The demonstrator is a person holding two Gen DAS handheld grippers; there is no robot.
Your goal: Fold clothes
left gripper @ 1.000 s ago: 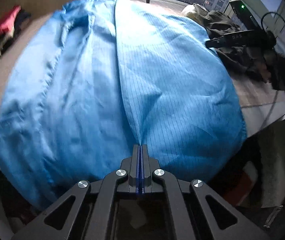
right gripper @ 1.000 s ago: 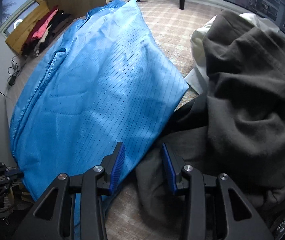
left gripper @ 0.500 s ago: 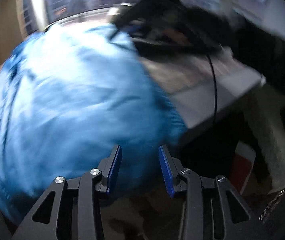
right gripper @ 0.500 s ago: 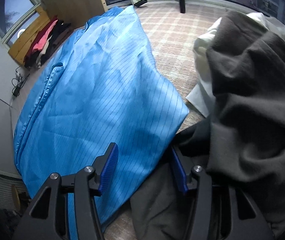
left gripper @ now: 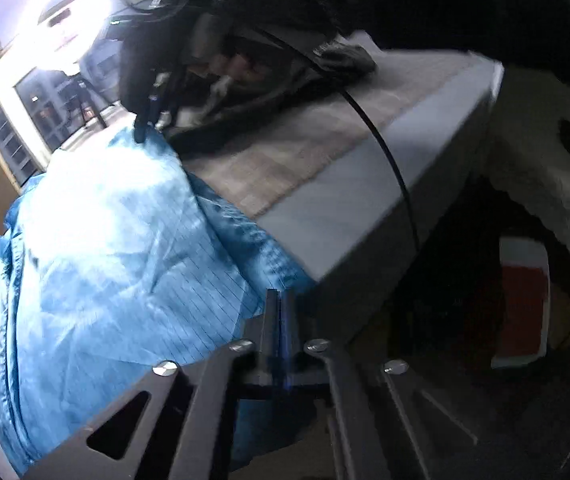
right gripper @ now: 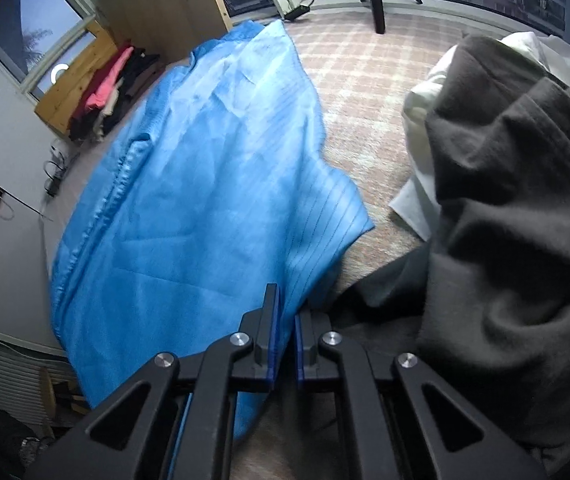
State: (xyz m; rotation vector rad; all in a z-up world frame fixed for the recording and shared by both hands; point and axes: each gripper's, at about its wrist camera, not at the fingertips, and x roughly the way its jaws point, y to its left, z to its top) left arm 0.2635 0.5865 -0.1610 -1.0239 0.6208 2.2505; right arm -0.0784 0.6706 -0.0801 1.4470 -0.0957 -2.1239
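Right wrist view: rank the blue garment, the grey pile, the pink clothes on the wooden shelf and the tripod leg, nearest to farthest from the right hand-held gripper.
1. Blue garment: its edge sits between the fingers of the right hand-held gripper.
2. Grey pile: just right.
3. Pink clothes far left and tripod leg top centre: both far, too close to call.

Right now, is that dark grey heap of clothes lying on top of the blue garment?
No: in the right wrist view the dark grey heap sits beside the blue garment, on the checked cover.
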